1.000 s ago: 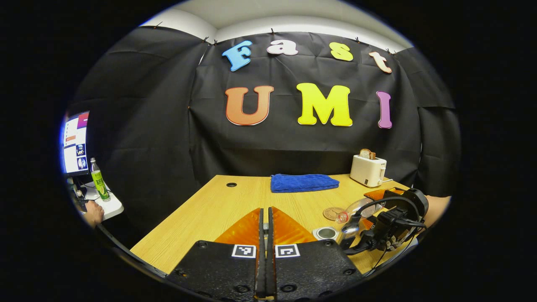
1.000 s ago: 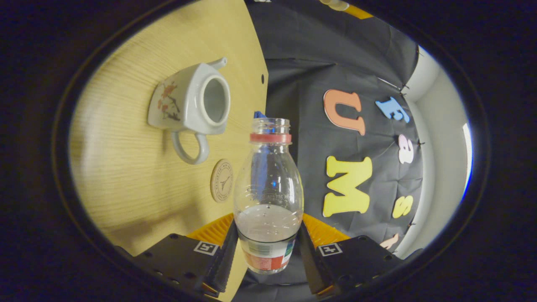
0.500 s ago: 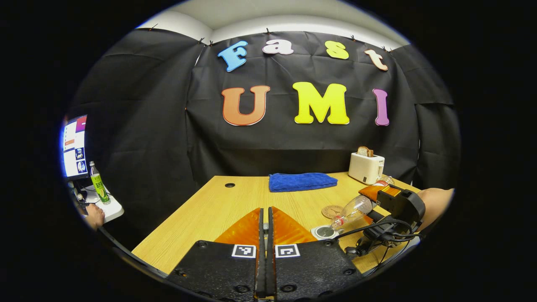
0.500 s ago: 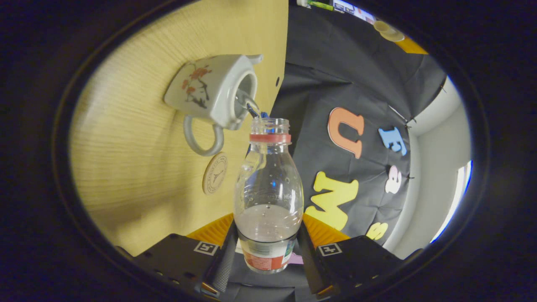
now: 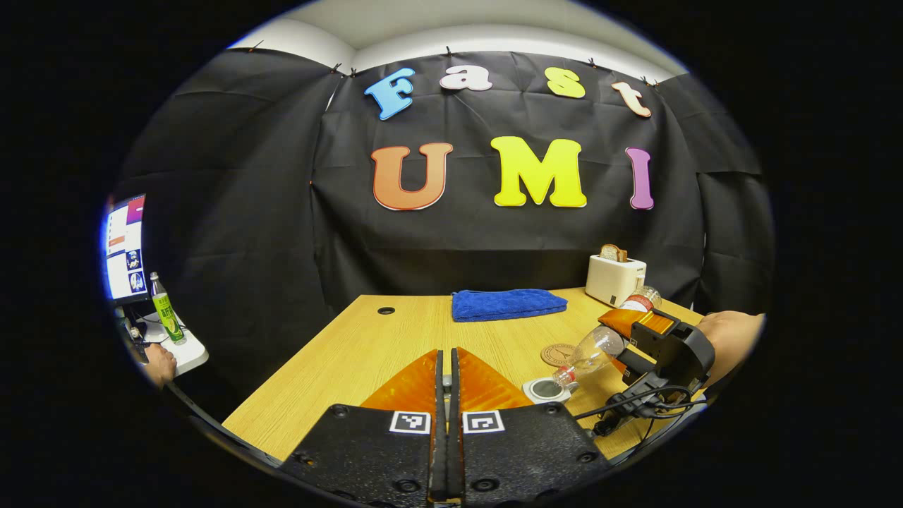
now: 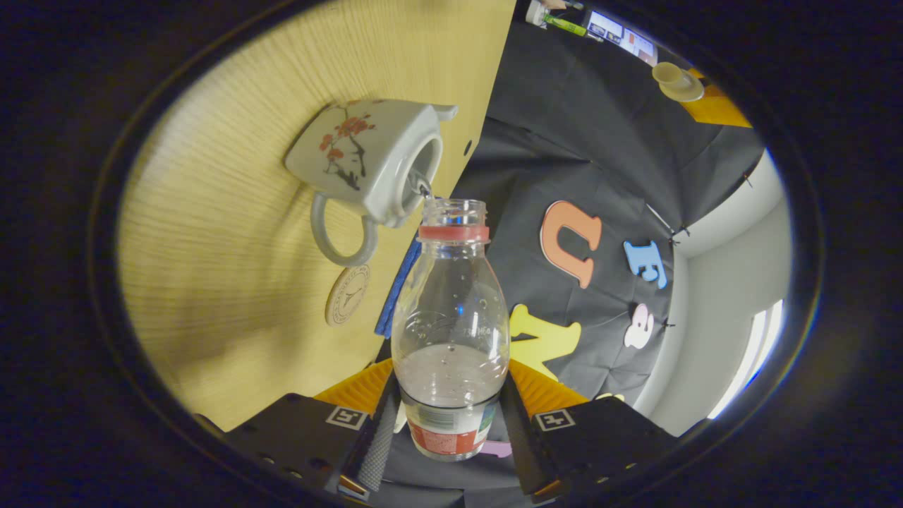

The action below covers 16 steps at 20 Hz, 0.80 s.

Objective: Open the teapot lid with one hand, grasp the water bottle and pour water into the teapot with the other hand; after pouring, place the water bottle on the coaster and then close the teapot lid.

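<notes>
My right gripper (image 6: 450, 386) is shut on a clear water bottle (image 6: 451, 310) with a red neck ring, gripping its lower body. The bottle is tipped, its mouth at the open top of the white flowered teapot (image 6: 363, 166), and a thin stream of water (image 6: 420, 185) runs in. In the left gripper view the tilted bottle (image 5: 596, 349) points down at the teapot (image 5: 547, 389), held by the right gripper (image 5: 663, 339). My left gripper (image 5: 444, 360) is shut; the pale lid (image 6: 676, 81) hangs at its tip in the right gripper view. A round coaster (image 5: 557, 354) lies behind the teapot.
A folded blue towel (image 5: 508, 305) and a white toaster (image 5: 615, 279) sit at the back of the wooden table (image 5: 353, 353). Left of the table, a side desk holds a monitor (image 5: 125, 247) and a green bottle (image 5: 166, 307); a person's hand (image 5: 159, 363) rests there.
The right gripper has tipped the bottle further and brought its mouth to the teapot's opening; water now runs in. The left gripper has barely moved.
</notes>
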Each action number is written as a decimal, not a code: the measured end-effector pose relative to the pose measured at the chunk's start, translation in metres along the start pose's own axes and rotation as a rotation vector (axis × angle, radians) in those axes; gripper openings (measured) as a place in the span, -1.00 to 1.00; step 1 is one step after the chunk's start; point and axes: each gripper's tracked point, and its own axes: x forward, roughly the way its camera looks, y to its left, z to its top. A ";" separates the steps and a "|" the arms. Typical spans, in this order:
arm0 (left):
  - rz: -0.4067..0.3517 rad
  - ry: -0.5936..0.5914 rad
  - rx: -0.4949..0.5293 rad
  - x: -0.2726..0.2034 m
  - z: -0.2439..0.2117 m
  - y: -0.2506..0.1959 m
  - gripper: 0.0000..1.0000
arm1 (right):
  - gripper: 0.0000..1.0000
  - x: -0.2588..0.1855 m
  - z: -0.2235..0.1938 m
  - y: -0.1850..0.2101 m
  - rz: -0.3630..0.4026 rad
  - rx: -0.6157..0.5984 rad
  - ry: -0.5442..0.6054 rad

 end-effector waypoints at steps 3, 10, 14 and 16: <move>-0.006 -0.002 0.004 -0.001 0.000 -0.003 -0.94 | 0.41 -0.001 0.000 -0.009 -0.046 -0.060 -0.001; 0.013 -0.003 0.020 -0.002 0.002 -0.001 -0.94 | 0.41 -0.003 0.005 -0.038 -0.158 -0.148 -0.023; 0.018 -0.004 0.018 -0.003 0.002 0.002 -0.94 | 0.39 -0.004 0.006 -0.044 -0.176 -0.163 -0.030; 0.018 0.000 0.014 -0.004 0.001 0.003 -0.94 | 0.41 -0.004 0.006 -0.047 -0.189 -0.175 -0.027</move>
